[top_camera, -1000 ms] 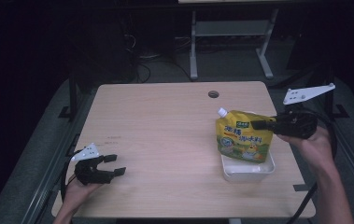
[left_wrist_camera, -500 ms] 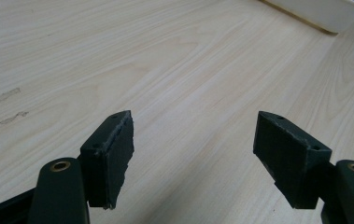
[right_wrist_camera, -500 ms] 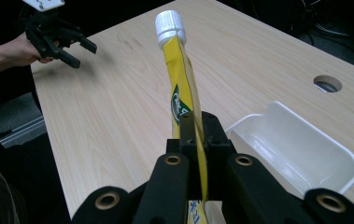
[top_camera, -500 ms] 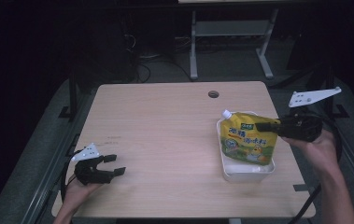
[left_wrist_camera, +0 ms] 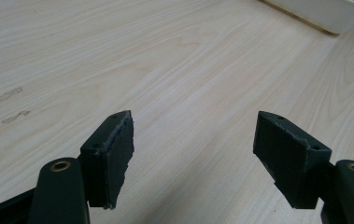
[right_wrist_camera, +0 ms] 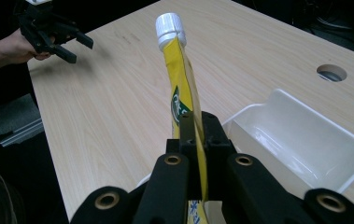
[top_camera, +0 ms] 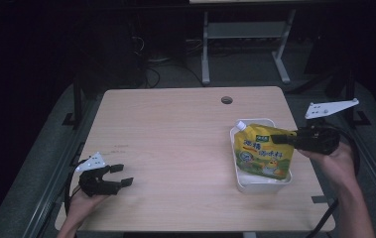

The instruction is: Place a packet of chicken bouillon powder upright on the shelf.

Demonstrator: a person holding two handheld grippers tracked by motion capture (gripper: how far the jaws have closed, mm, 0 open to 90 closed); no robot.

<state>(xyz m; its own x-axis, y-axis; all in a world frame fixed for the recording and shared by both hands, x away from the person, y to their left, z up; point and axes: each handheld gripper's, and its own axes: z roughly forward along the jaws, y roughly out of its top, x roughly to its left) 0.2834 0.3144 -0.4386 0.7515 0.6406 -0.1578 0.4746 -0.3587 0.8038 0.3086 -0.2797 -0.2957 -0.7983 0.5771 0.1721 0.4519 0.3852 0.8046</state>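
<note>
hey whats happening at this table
A person holds a gripper in each hand at a wooden table. The right gripper is shut on the edge of a yellow spouted pouch, holding it upright over a white tray near the table's right side. Whether the pouch's bottom touches the tray is hard to tell. The left gripper sits open and empty near the table's front left corner, with nothing but bare wood between its pads.
</note>
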